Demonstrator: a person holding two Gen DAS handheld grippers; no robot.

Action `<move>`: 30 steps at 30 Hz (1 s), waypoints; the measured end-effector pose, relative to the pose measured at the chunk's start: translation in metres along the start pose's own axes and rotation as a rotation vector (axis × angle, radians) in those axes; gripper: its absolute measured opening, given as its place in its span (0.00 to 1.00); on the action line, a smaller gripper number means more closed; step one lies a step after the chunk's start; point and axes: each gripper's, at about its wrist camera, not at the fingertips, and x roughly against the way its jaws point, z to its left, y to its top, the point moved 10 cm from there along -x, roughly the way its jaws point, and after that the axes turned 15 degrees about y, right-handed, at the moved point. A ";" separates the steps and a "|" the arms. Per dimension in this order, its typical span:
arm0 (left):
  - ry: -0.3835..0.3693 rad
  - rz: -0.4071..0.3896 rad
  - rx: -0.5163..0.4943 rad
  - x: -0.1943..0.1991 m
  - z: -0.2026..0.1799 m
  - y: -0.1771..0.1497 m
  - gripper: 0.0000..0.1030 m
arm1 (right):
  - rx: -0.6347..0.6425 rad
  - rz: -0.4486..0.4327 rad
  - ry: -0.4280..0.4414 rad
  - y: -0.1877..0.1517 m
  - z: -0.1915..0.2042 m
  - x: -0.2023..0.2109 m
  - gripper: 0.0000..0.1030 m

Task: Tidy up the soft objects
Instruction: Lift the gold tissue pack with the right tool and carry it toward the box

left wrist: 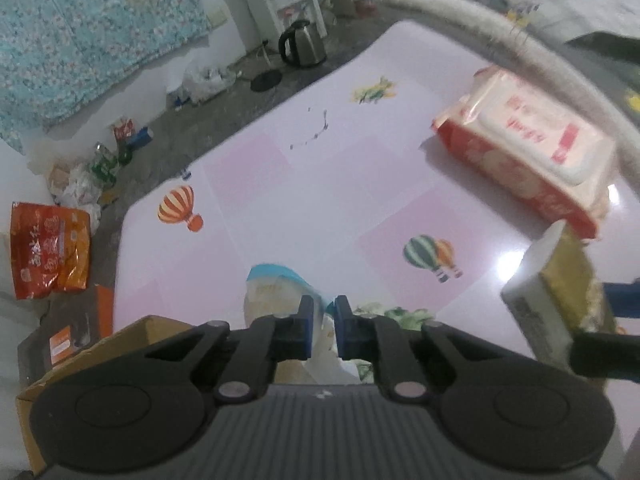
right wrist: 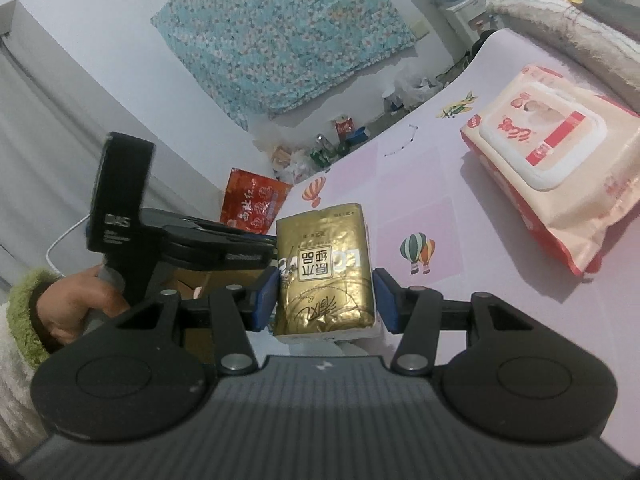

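The right gripper [right wrist: 326, 300] grasps a gold tissue pack [right wrist: 325, 270] between its blue pads, lifted above the pink desk [right wrist: 460, 300]. Right of that pack, a pink wipes pack [right wrist: 560, 160] lies flat on the desk near a white blanket roll [right wrist: 560, 36]. Left of it, the left gripper [left wrist: 322, 328] is clenched on a thin blue-and-white packet [left wrist: 280, 288] over a cardboard box [left wrist: 132, 340].

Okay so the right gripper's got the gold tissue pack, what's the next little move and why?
Probably carry the gold tissue pack a bit further left, over the cardboard box, then release. The right gripper has it clamped above the table near that edge, and the left gripper, nearly shut on a thin blue-and-white packet, sits by the same box.
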 end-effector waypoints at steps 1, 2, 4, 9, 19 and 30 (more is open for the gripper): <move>-0.007 -0.019 0.008 0.009 0.002 0.001 0.11 | -0.004 -0.007 0.001 -0.001 0.001 0.004 0.48; -0.016 -0.037 0.014 0.018 0.005 0.002 0.10 | -0.007 -0.015 0.003 -0.005 0.003 0.009 0.48; -0.033 -0.080 0.039 0.039 0.011 0.003 0.10 | -0.012 -0.033 0.013 -0.006 0.007 0.014 0.48; -0.038 -0.176 0.101 0.089 0.037 0.003 0.03 | -0.015 -0.076 0.048 -0.007 0.030 0.023 0.48; -0.096 -0.315 0.245 0.187 0.096 -0.043 0.02 | 0.064 -0.108 0.092 -0.022 0.114 0.047 0.48; -0.069 -0.316 0.419 0.241 0.176 -0.168 0.02 | 0.133 0.056 0.281 -0.082 0.240 0.009 0.48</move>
